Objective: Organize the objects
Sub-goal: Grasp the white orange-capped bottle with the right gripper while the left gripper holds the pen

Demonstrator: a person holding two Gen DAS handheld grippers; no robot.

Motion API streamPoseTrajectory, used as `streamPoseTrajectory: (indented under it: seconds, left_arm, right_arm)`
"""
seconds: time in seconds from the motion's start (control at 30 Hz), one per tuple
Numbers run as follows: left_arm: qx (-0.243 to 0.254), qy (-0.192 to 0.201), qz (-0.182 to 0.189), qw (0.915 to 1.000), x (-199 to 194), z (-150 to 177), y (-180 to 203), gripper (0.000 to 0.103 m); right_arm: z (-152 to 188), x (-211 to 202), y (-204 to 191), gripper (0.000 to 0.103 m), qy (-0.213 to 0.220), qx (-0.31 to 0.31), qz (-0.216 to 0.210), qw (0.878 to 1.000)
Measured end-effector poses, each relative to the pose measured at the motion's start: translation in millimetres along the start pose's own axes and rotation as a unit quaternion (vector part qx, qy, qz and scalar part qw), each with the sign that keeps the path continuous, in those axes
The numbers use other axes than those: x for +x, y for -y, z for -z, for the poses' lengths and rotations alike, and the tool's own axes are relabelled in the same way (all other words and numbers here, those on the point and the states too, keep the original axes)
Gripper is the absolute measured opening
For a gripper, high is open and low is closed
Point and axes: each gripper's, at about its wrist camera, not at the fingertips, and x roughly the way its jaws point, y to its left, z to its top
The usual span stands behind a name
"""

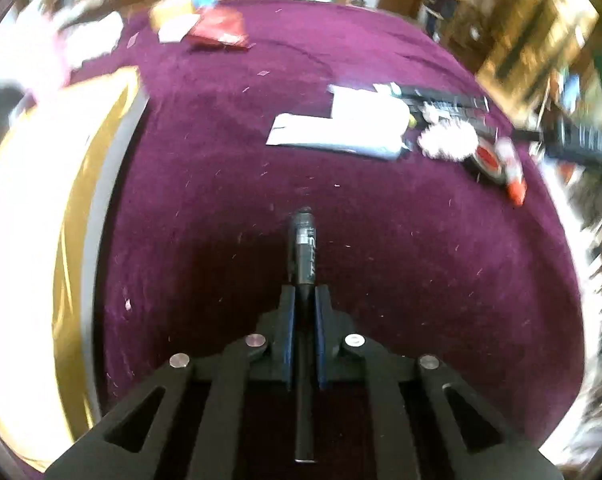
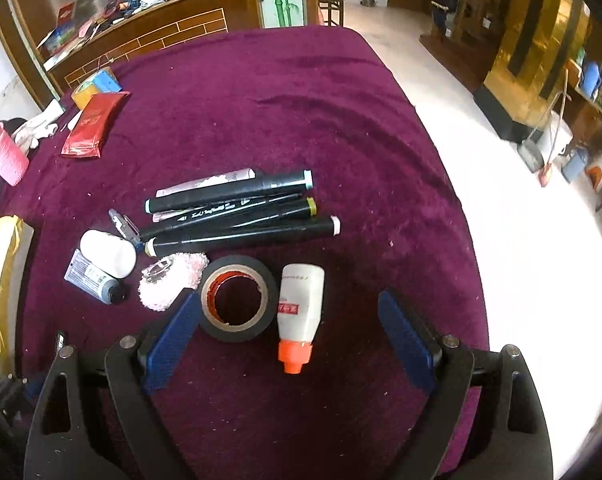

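Note:
My left gripper (image 1: 304,294) is shut on a black pen (image 1: 304,248) that sticks out forward above the purple tablecloth (image 1: 221,200). My right gripper (image 2: 287,312) is open above the cloth (image 2: 301,120). A roll of black tape (image 2: 239,298) and a white glue bottle with an orange cap (image 2: 299,308) lie between its blue pads (image 2: 173,340). Beyond them lie several black markers (image 2: 241,216), a pink fluffy clip (image 2: 171,280), a white oval case (image 2: 108,253) and a small grey tube (image 2: 93,282). The same pile shows blurred in the left wrist view (image 1: 449,140), next to white papers (image 1: 341,128).
A red packet (image 2: 91,124), a yellow and blue box (image 2: 95,88) and a pink cup (image 2: 5,156) sit at the far left of the table. A gold-edged object (image 2: 1,280) lies at the left edge. The table edge and a pale floor (image 2: 501,200) are on the right.

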Motion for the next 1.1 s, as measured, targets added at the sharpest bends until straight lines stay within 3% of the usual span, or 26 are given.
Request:
streamPoseTrajectory:
  seconds: [0.27, 0.33, 0.37, 0.4, 0.47, 0.5, 0.77, 1.1]
  left_arm:
    - [-0.029, 0.033, 0.028, 0.9986, -31.5, 1.5, -12.7, 0.006]
    - [-0.029, 0.037, 0.036, 0.9983, -32.6, -1.6, -11.9, 0.006]
    - [-0.03, 0.037, 0.039, 0.9981, -34.1, -1.5, -11.6, 0.006]
    - [-0.031, 0.037, 0.042, 0.998, -35.0, -1.6, -11.5, 0.006]
    - [-0.036, 0.032, 0.049, 0.9976, -34.3, -2.5, -10.9, 0.006]
    - [-0.039, 0.031, 0.051, 0.9975, -34.4, -2.5, -12.4, 0.006]
    - [-0.048, 0.025, 0.071, 0.996, -29.4, -2.6, -13.7, 0.006]
    - [-0.058, 0.031, 0.104, 0.9924, -37.9, -6.6, -27.8, 0.006]
  right_arm:
    - [5.5, 14.8, 6.3, 0.09, -0.02, 0.002, 0.021, 1.0]
    - [4.7, 18.3, 7.1, 0.085, -0.022, 0.008, 0.029, 0.999]
    - [3.9, 21.1, 7.2, 0.073, -0.026, 0.011, 0.033, 0.999]
    - [3.4, 23.7, 7.2, 0.052, -0.03, 0.012, 0.035, 0.999]
    - [2.8, 28.6, 6.9, 0.033, -0.037, 0.016, 0.028, 0.999]
    - [2.4, 28.3, 6.4, 0.029, -0.036, 0.018, 0.029, 0.999]
    - [4.4, 37.7, 15.3, 0.027, -0.053, 0.06, 0.011, 0.997]
    - [14.5, 18.6, 36.1, 0.024, -0.046, 0.141, -0.059, 0.987]
